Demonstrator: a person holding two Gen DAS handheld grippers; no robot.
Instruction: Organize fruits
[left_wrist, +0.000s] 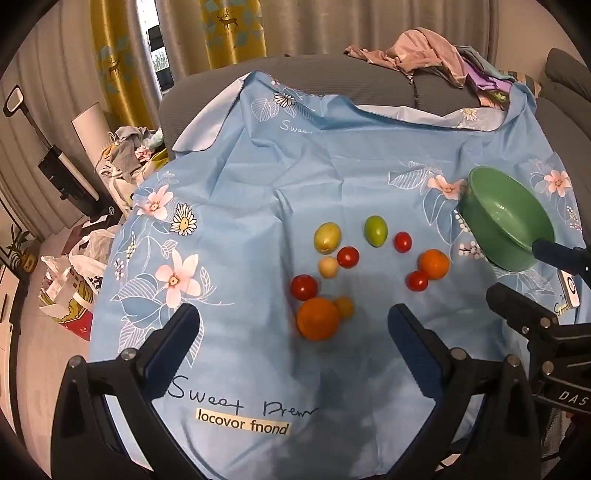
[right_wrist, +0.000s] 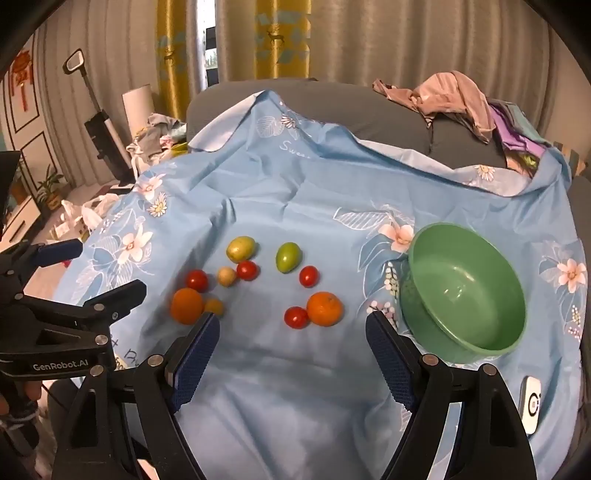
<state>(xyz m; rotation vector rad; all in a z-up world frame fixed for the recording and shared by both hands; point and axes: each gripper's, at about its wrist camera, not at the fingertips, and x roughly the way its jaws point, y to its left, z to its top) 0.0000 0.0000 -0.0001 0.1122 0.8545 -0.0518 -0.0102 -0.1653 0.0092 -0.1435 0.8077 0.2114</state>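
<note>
Fruit loose on the cloth, bowl empty, nothing picked up.

Both the left gripper (left_wrist: 293, 325) and right gripper (right_wrist: 291, 339) hover with fingers spread and empty. The fruits lie scattered on the blue cloth (right_wrist: 295, 192), left of the green bowl (right_wrist: 465, 291). For the right, the near orange (right_wrist: 325, 308) looks easiest: straddle it squarely, clear of the tomato (right_wrist: 296, 317) touching it.
</note>
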